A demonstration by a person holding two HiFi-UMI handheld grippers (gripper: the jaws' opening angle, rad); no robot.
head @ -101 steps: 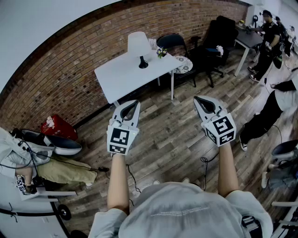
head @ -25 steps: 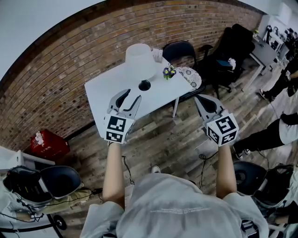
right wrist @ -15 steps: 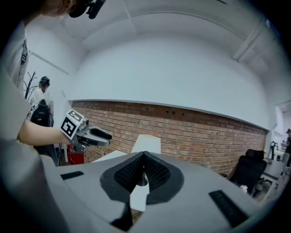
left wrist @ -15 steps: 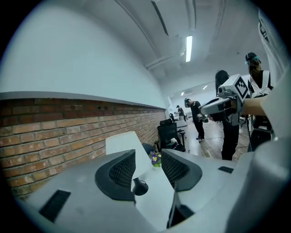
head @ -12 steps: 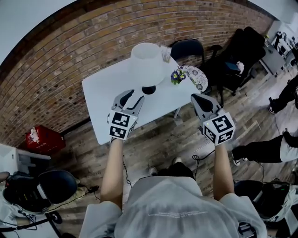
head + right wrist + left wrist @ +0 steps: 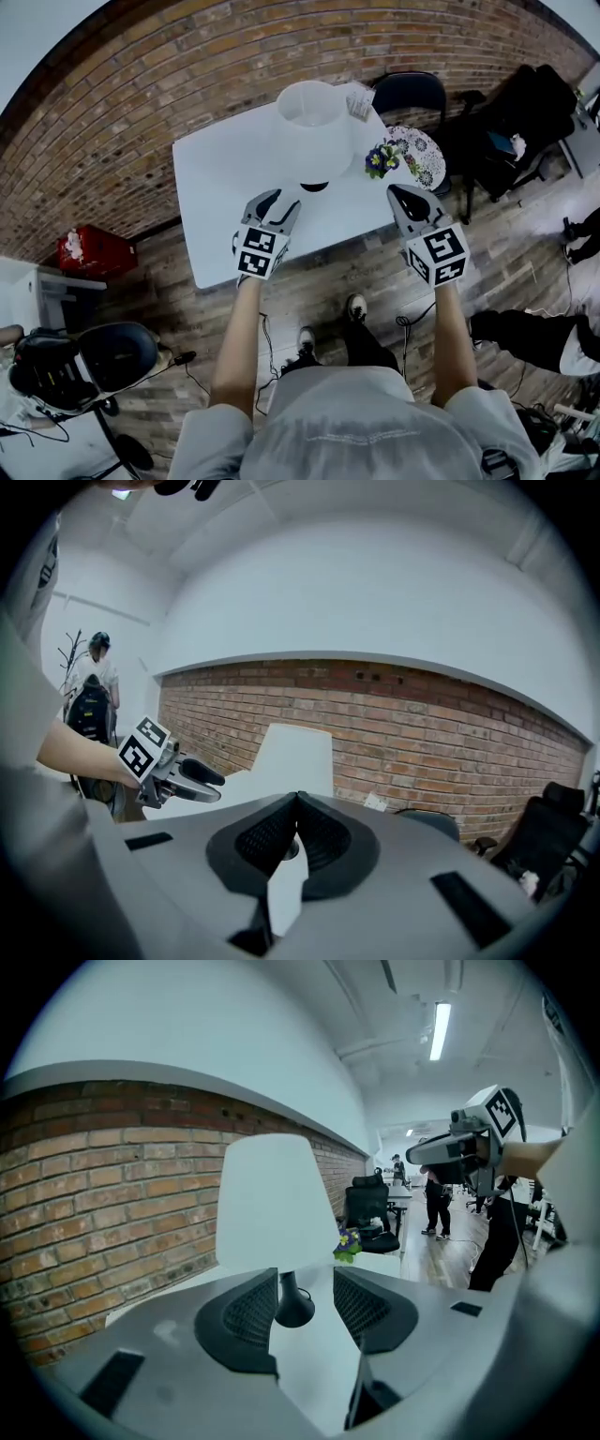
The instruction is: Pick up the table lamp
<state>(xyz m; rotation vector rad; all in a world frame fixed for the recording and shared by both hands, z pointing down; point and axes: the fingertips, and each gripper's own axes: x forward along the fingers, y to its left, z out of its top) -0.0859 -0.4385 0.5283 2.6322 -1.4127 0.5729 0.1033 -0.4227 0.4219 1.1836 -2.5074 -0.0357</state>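
Note:
The table lamp stands on a white table [image 6: 220, 178], with a white shade [image 6: 314, 127] over a dark round base [image 6: 314, 186]. My left gripper [image 6: 281, 200] hovers over the table just left of the base, open and empty. Through its jaws, the left gripper view [image 6: 305, 1279] shows the base [image 6: 293, 1312] a short way ahead, under the shade [image 6: 272, 1199]. My right gripper [image 6: 401, 192] is shut and empty at the table's front right corner, apart from the lamp. In the right gripper view [image 6: 298, 799] the shade [image 6: 295, 761] rises behind the touching jaw tips.
A small pot of purple flowers [image 6: 380, 159] stands on the table right of the lamp. A chair with a patterned cushion [image 6: 419, 155] is beside the table, and a brick wall [image 6: 141, 103] runs behind. A red bag [image 6: 89, 253] lies on the wooden floor at left.
The table and lamp have drawn nearer. Both grippers have dropped and moved forward, the left over the tabletop beside the lamp base, the right to the table's corner.

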